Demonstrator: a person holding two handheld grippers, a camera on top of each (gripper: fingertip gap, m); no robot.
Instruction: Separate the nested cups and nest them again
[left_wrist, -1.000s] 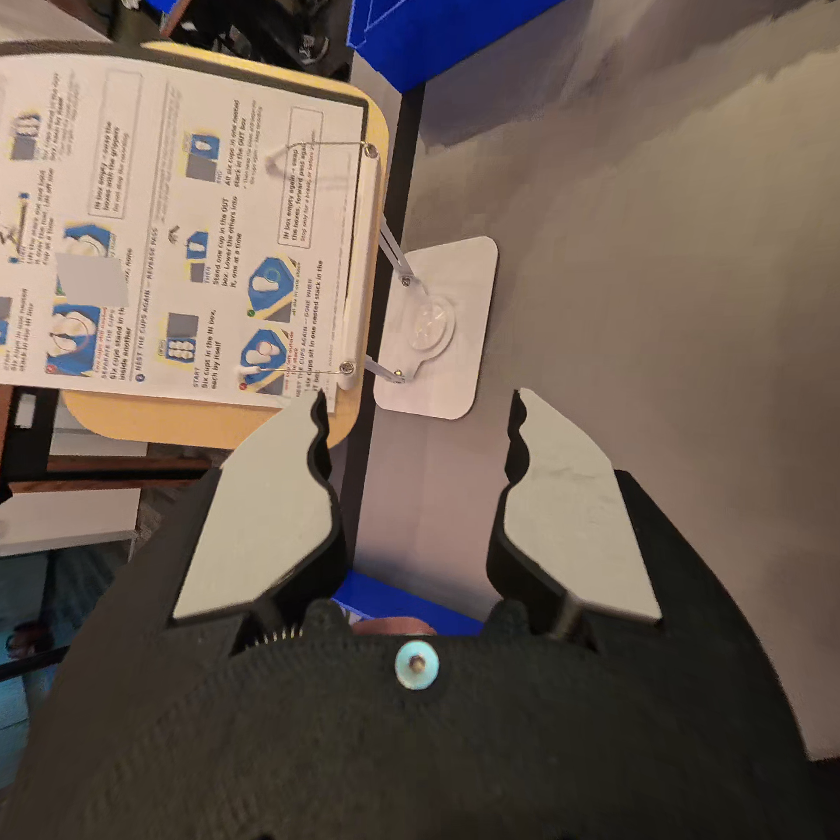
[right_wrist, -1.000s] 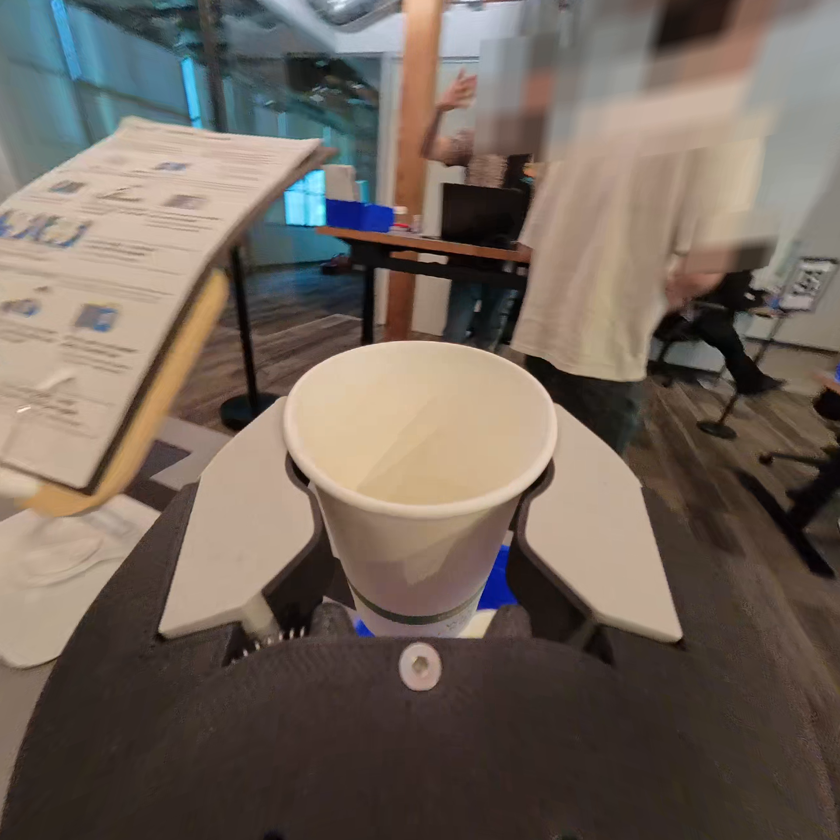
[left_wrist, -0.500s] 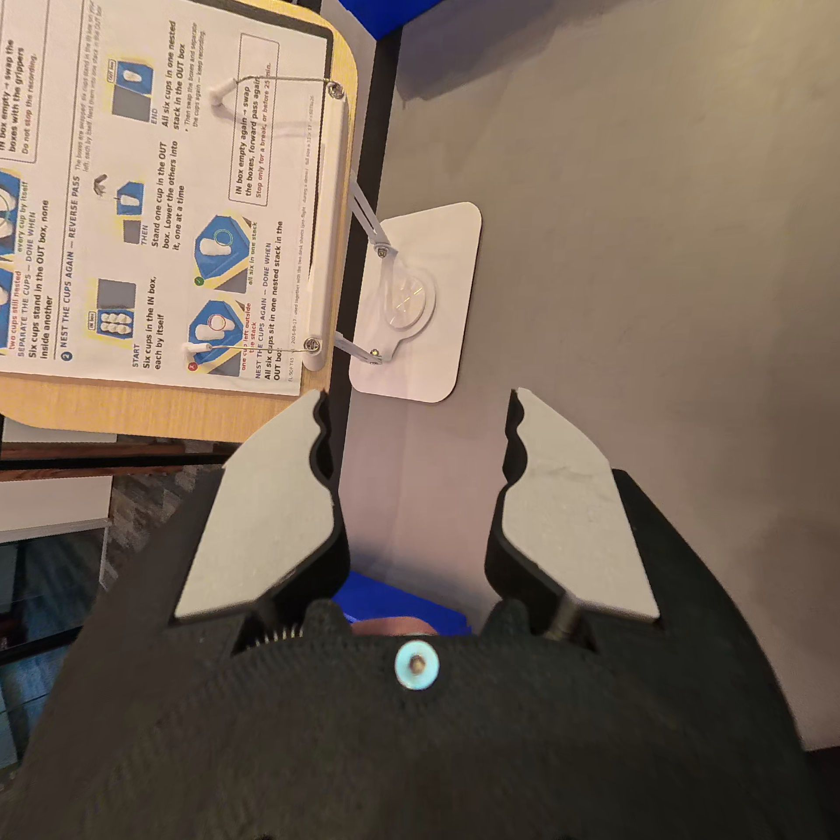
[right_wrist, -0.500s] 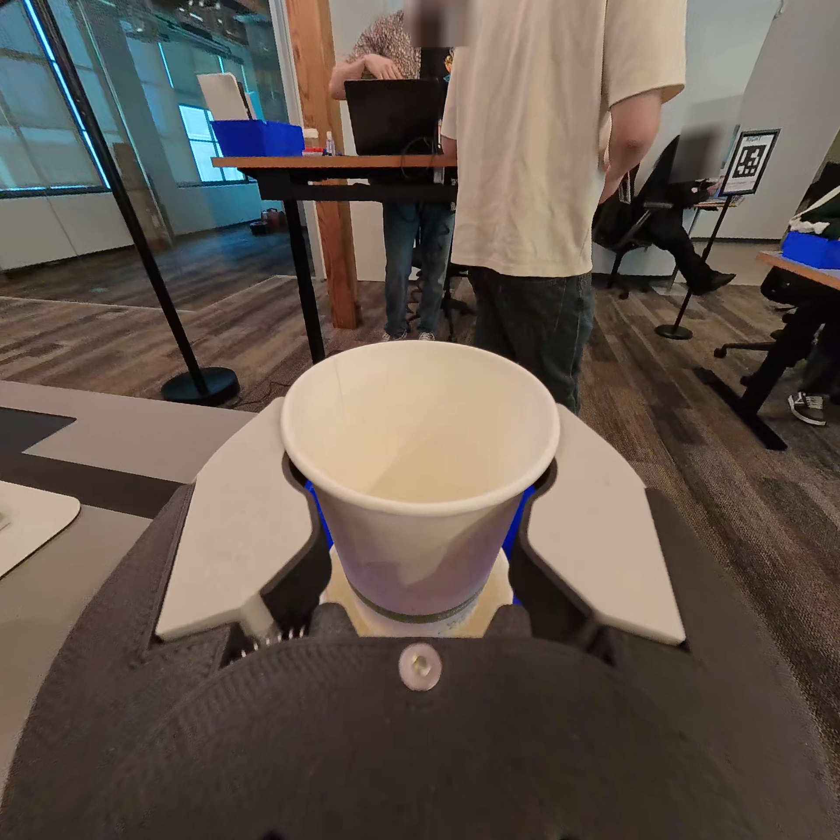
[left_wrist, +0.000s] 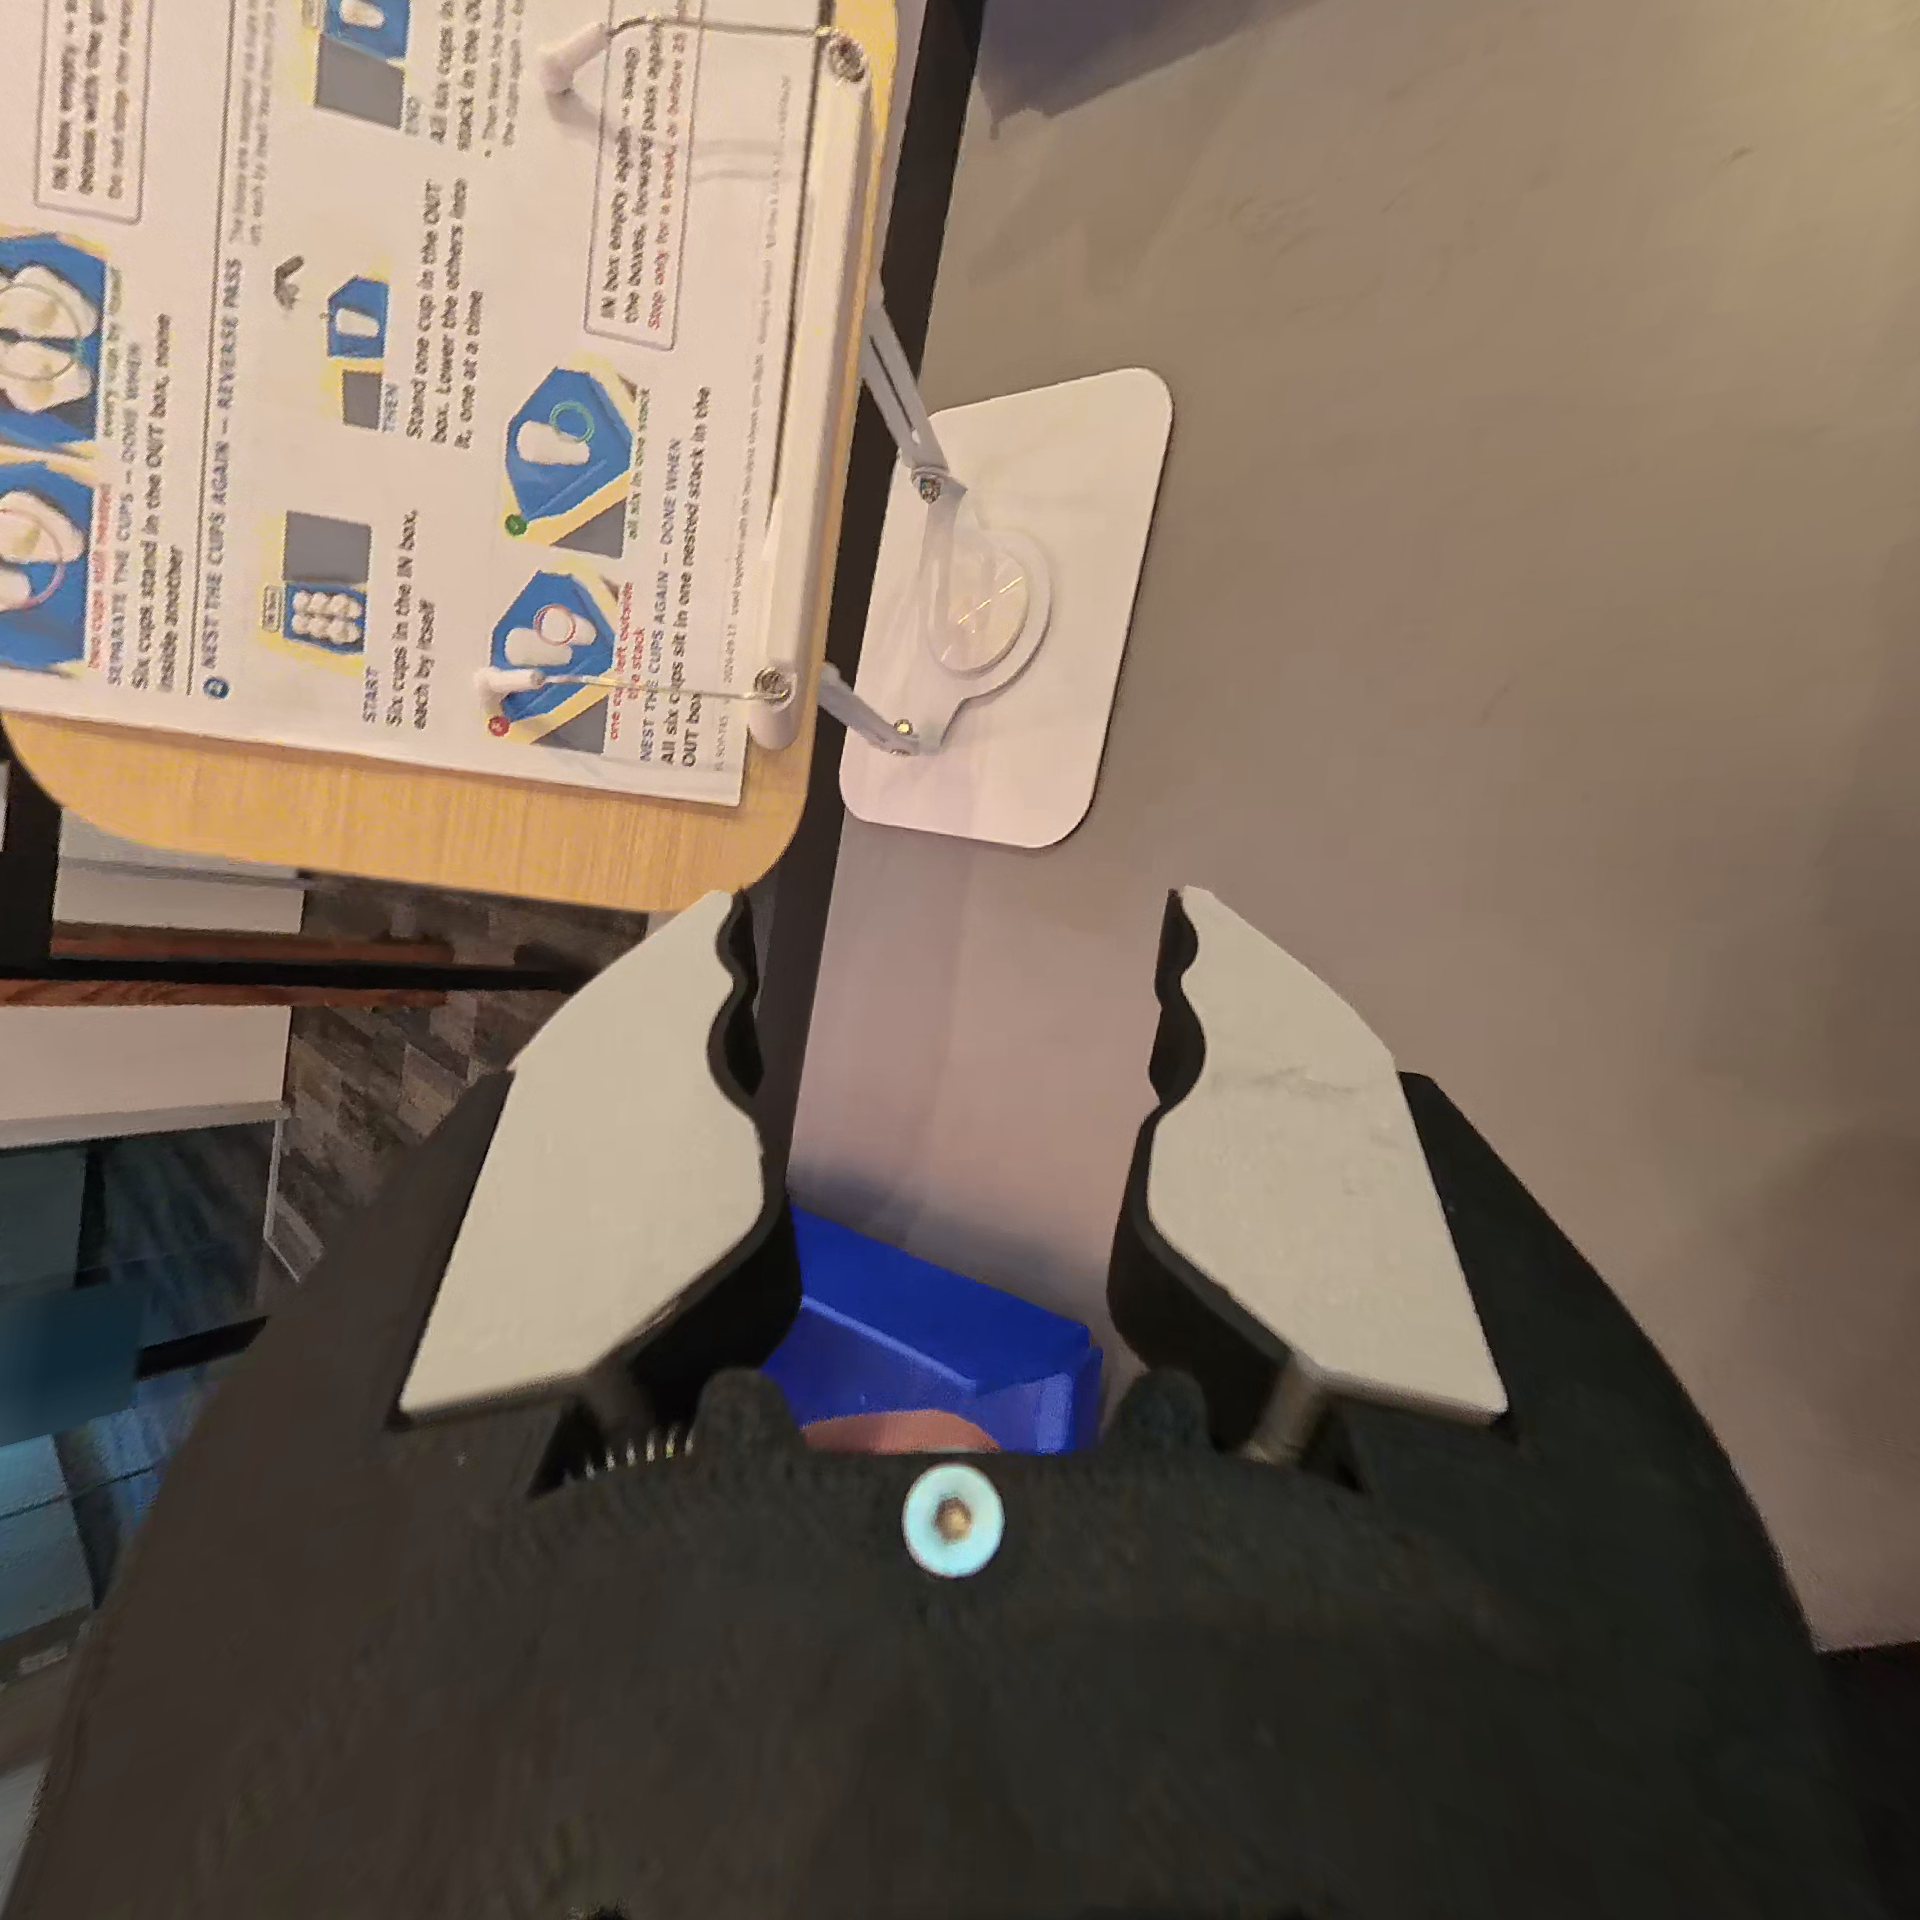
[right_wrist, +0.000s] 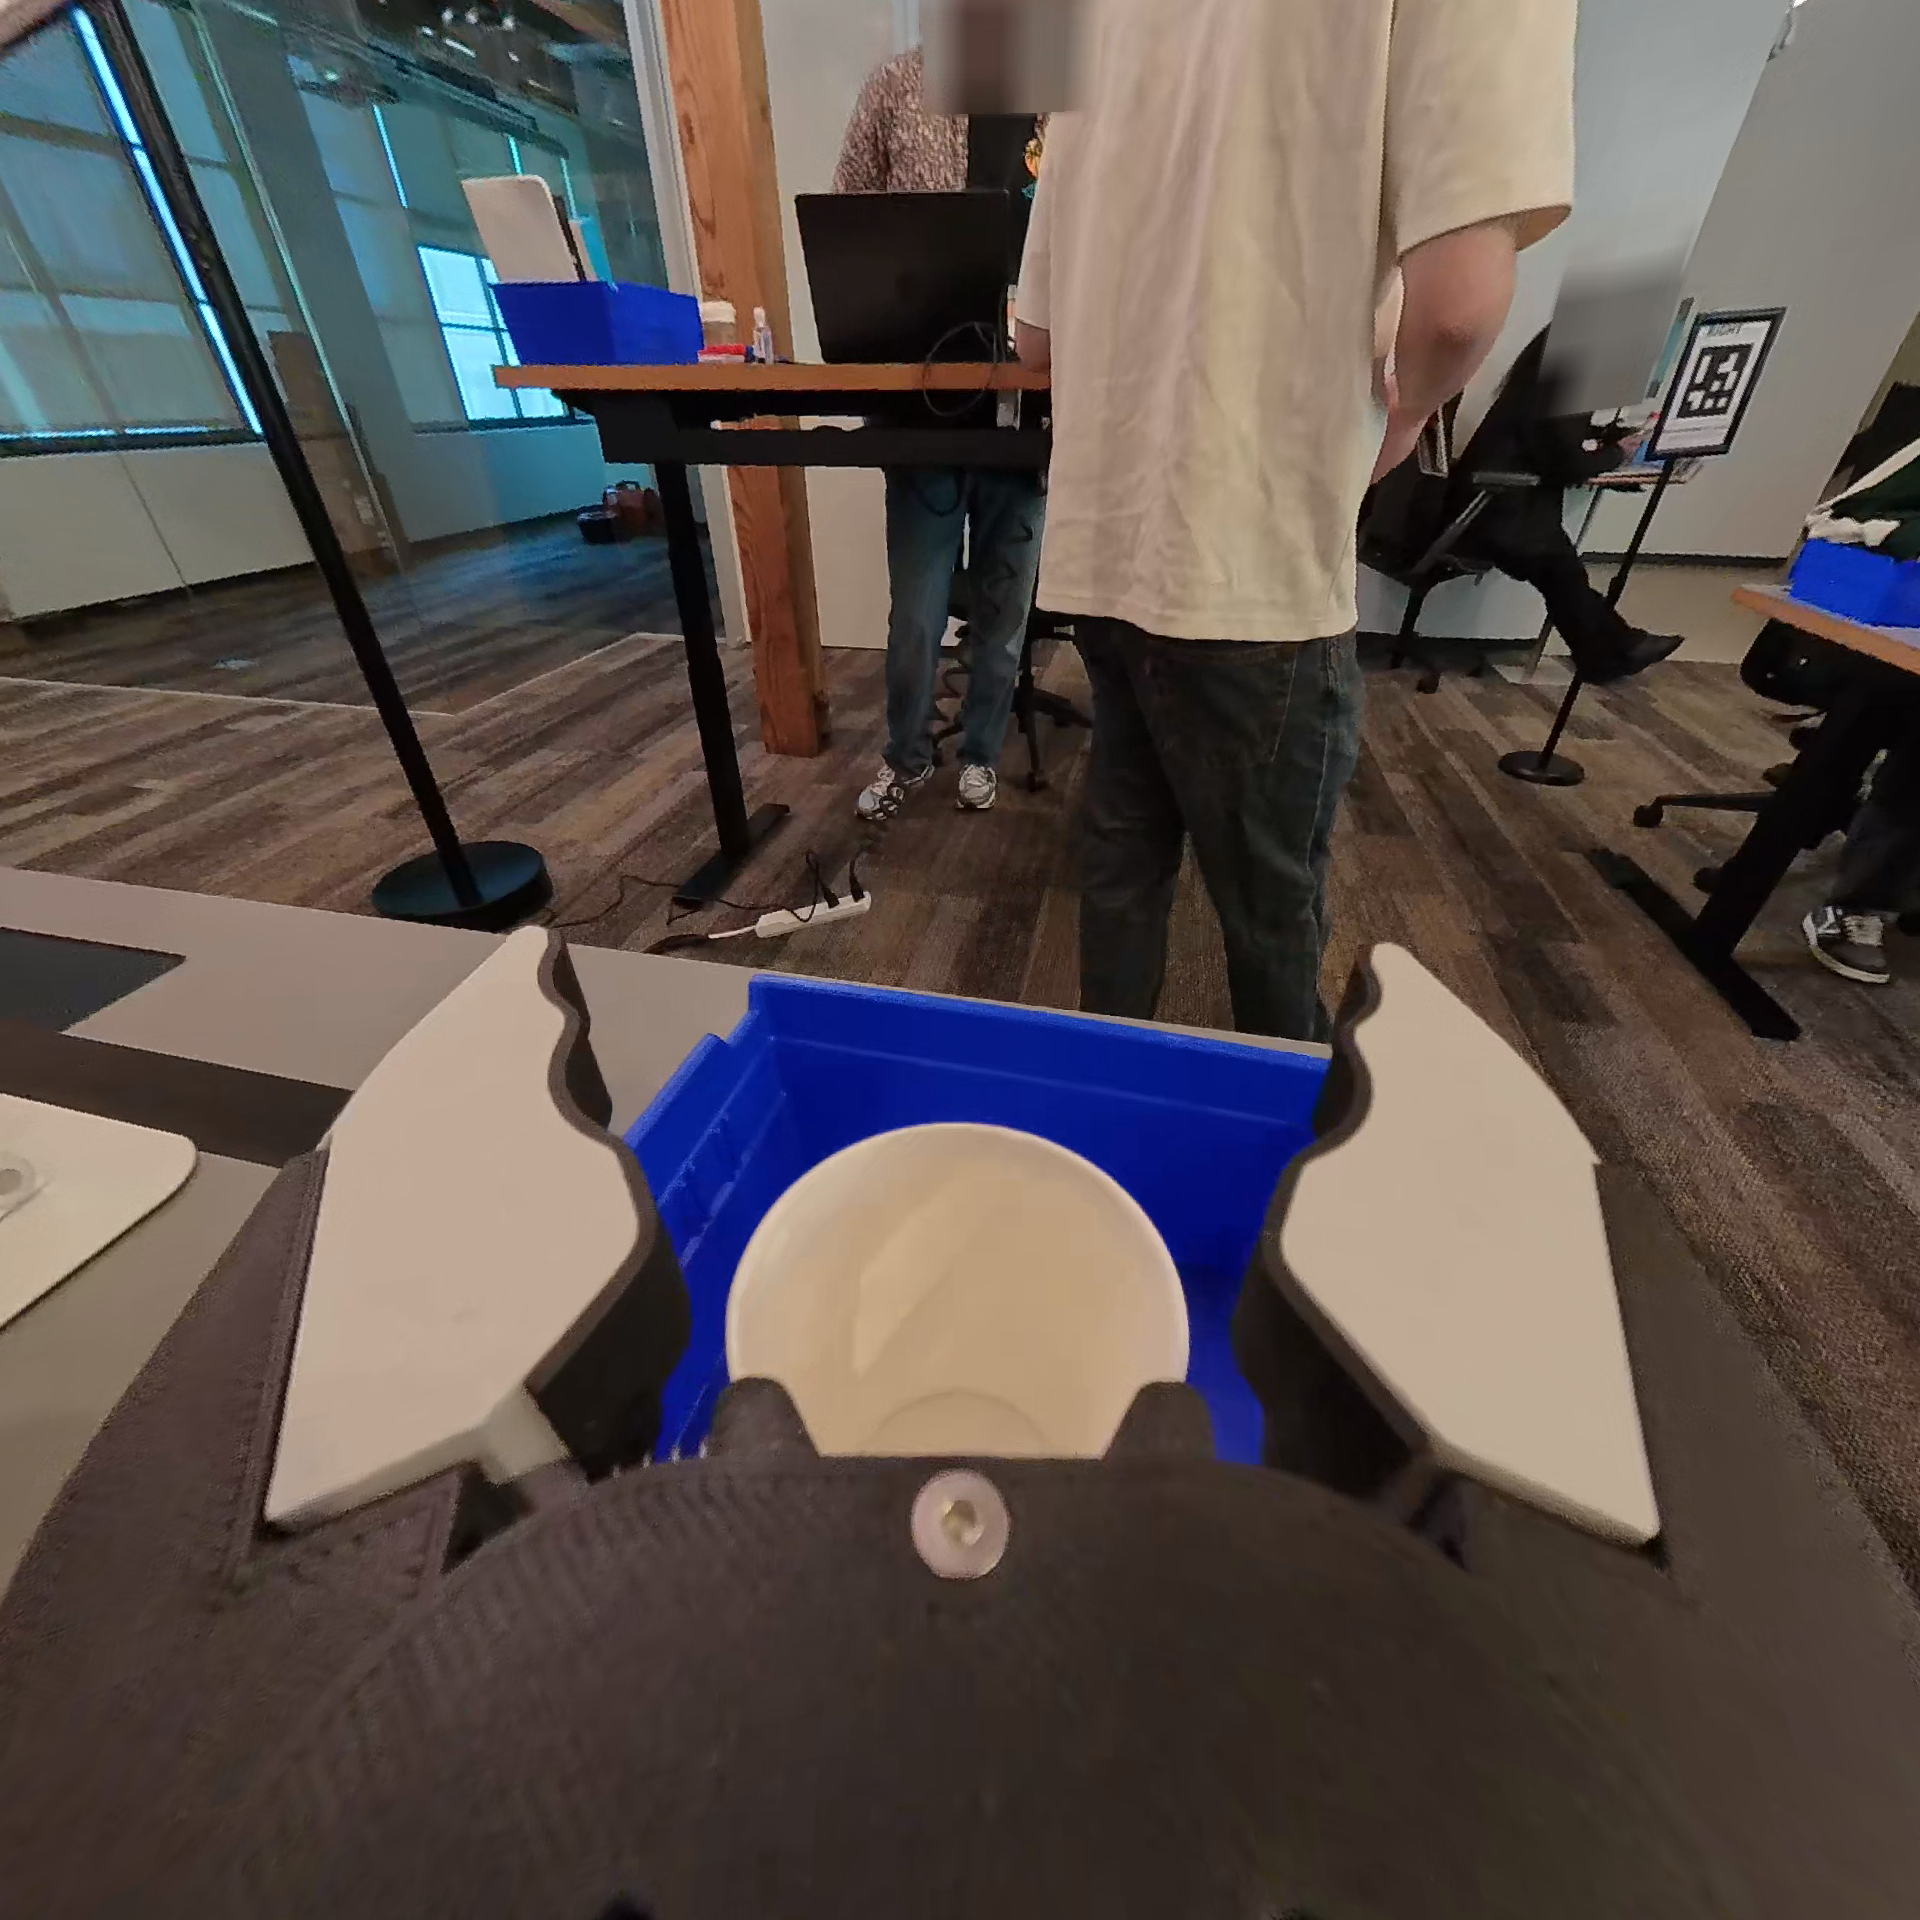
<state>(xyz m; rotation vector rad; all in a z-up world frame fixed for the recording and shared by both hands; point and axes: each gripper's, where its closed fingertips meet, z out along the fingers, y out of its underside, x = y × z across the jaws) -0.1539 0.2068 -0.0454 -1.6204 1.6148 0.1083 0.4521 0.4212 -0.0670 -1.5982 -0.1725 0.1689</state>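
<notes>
Printed instruction sheet (left_wrist: 395, 395) on clipboard; both tongs, left (left_wrist: 956, 914) and right (right_wrist: 956, 966), spread, gripping nothing.

Grey table (left_wrist: 1507, 520); a dark strip (left_wrist: 883, 520) runs along its edge. A white stand base (left_wrist: 1081, 727) lies flat on it; a blue bin (right_wrist: 1039, 1070) sits near the far edge.

Both grippers share one build: a broad, rough-textured black printed body with a round silver screw head set at its middle, and two angular fingers faced with pale grey plates, their black inner edges cut in a wavy profile; a small coiled spring shows at the left finger's root
</notes>
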